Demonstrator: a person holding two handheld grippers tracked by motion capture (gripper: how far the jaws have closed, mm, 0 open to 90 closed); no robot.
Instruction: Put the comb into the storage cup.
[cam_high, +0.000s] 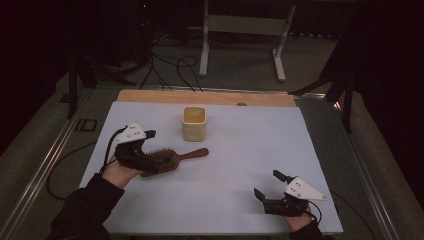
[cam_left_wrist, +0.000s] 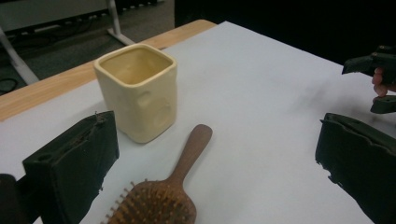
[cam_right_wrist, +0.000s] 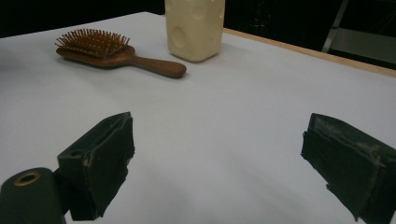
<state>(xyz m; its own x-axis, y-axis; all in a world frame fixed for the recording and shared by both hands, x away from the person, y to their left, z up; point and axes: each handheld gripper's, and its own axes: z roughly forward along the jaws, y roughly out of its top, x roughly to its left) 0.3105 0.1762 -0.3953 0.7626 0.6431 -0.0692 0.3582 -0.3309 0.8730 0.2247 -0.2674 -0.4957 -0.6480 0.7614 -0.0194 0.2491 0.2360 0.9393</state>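
Hairbrush (cam_high: 167, 159), wooden, bristles up, lies near a cream cup (cam_high: 194, 123). Left gripper (cam_high: 150, 145) spread wide over the brush head; right gripper (cam_high: 267, 186) wide apart, holding nothing.

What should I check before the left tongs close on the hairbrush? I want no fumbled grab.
1. Left tongs open: ok, jaws stand wide apart.
2. Hairbrush between the jaws: ok, in the left gripper view its bristle head sits low between them, not yet touched.
3. Brush lying flat, bristles up: ok, seen in the right gripper view.
4. Cream cup apart from the brush: ok, it stands upright just beyond the handle tip with a gap.
5. Right tongs out of the way: ok, open and empty at the near right of the white mat.
6. Jaw height against the brush head: cannot tell.
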